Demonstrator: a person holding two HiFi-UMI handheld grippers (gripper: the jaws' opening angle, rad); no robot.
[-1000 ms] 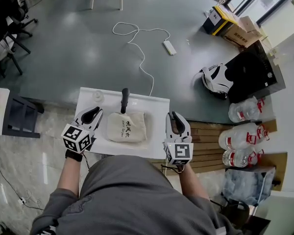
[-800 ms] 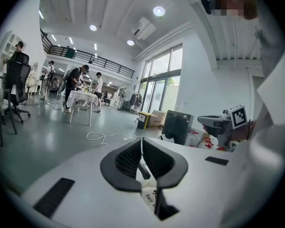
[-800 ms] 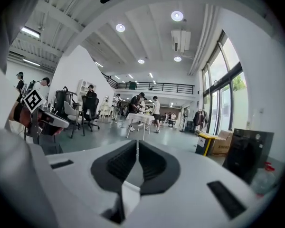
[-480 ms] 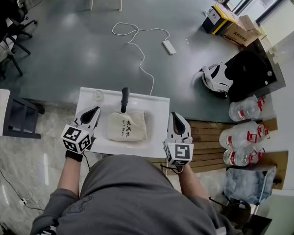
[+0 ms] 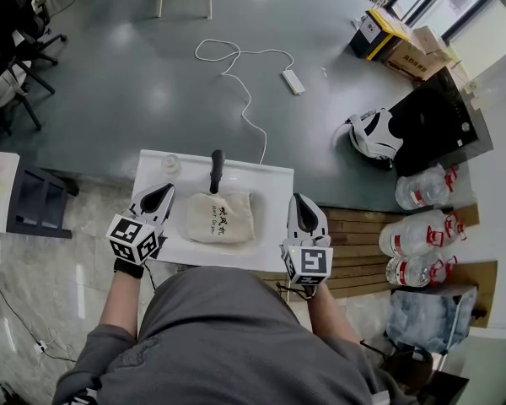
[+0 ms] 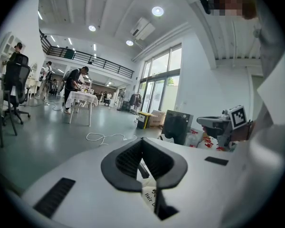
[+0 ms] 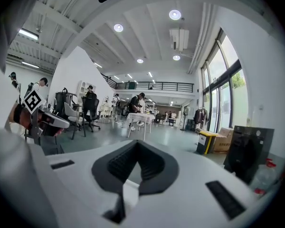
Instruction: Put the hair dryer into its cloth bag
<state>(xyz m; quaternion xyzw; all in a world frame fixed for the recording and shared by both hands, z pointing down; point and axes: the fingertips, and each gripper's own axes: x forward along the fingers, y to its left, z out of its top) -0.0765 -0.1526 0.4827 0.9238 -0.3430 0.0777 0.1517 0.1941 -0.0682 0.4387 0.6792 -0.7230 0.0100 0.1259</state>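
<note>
With the left claw (image 5: 160, 194) and right claw (image 5: 300, 202) both closed and empty beside the cloth bag (image 5: 220, 218), the hair dryer (image 5: 216, 169) lies on the bench (image 5: 274, 184) at the bag's far edge, pointing away, nearer the left.

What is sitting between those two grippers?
In the head view, the cloth bag lies on the white table between the left gripper and right gripper.

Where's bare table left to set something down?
Far right corner of the table, between hair dryer and right edge; also the strip from cloth bag to right tool. Crowded: far left, round clear item beside the hair dryer.
</note>
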